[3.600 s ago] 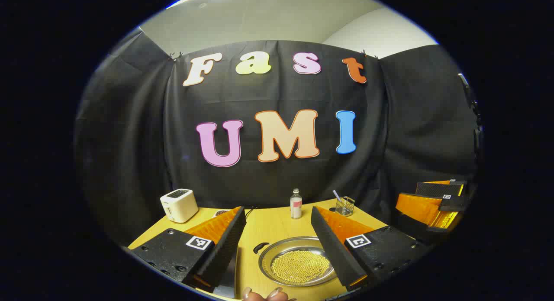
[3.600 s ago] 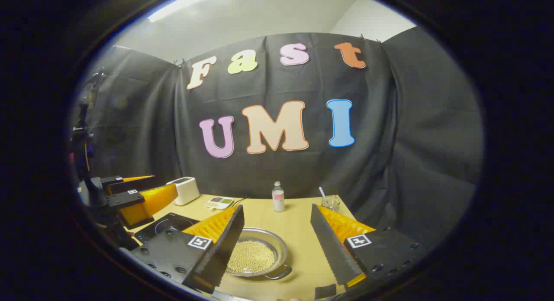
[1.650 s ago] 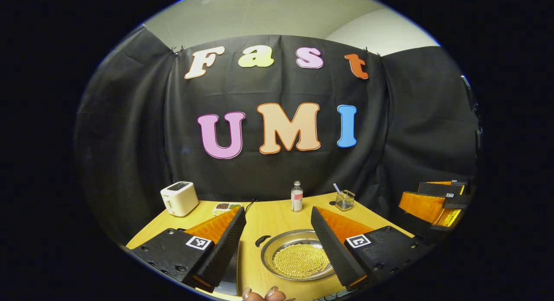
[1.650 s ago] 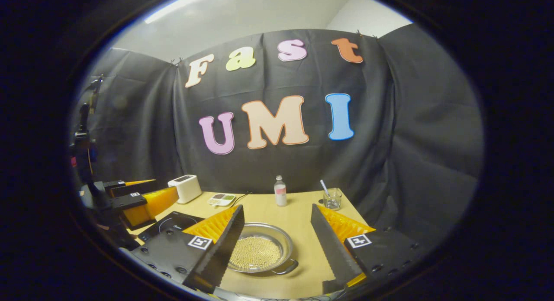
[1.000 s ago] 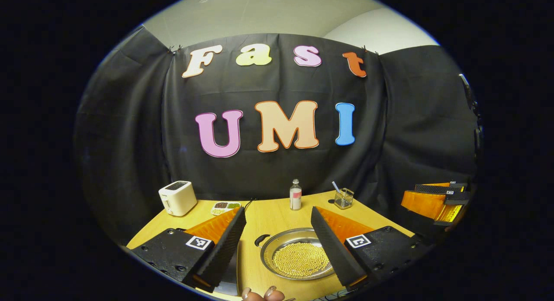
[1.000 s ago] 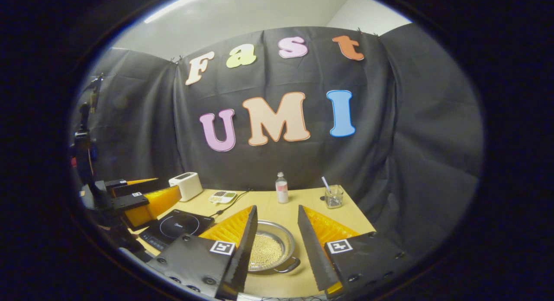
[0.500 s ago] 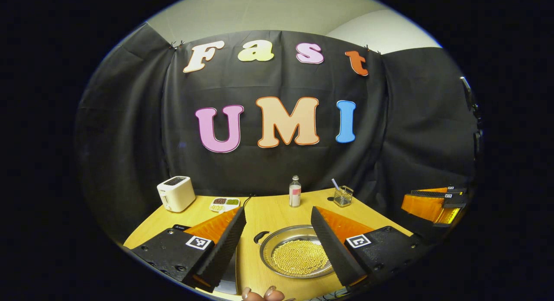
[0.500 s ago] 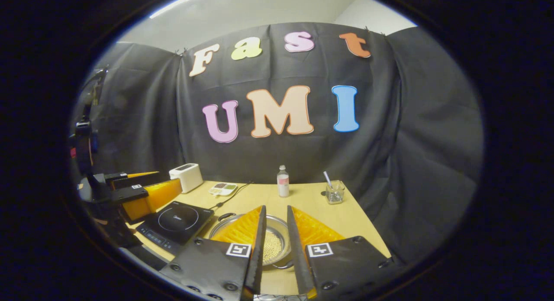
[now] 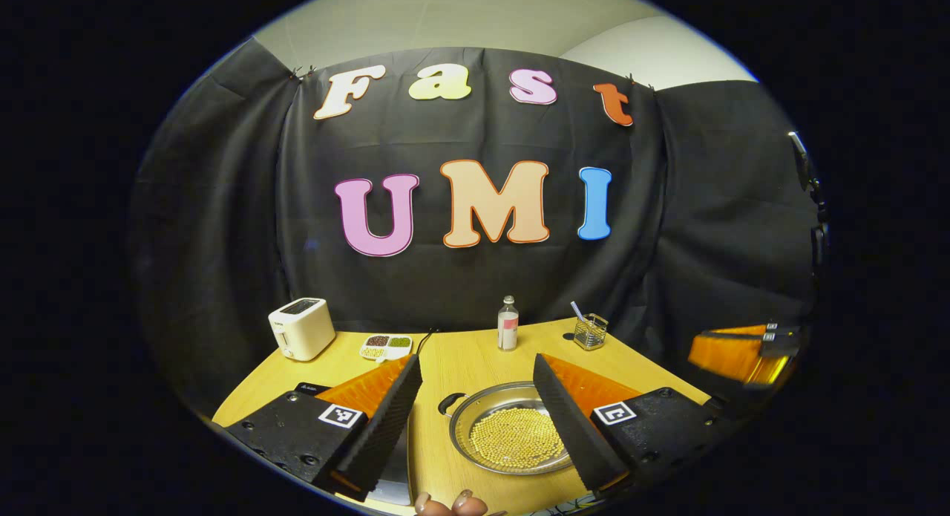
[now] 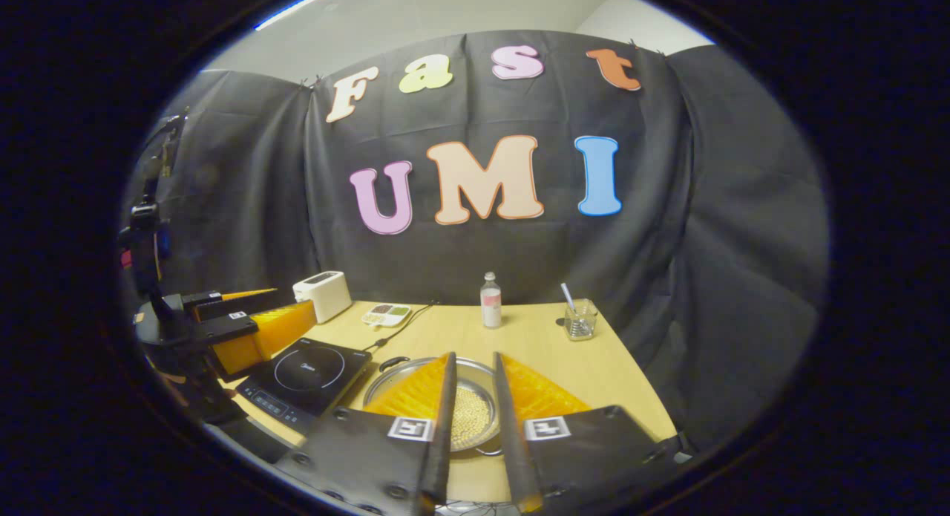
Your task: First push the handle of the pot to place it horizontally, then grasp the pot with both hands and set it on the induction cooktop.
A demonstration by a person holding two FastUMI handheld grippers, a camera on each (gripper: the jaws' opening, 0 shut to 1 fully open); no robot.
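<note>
A shallow steel pot holding small yellow beads sits on the wooden table, with a dark loop handle at its far left. My left gripper hovers over it, open, the pot between and below its fingers. In the right gripper view the pot lies just beyond my right gripper, whose fingers stand close together with nothing between them. The black induction cooktop lies left of the pot. The right gripper shows at the far right, the left gripper above the cooktop's left side.
At the back of the table stand a white toaster, a small divided dish, a bottle and a glass with a straw. A cable runs from the cooktop toward the dish. A hand's fingertips show at the table's front edge.
My right gripper's fingers closed from wide apart to nearly touching and it moved in over the pot. The left gripper stayed open and hardly shifted.
</note>
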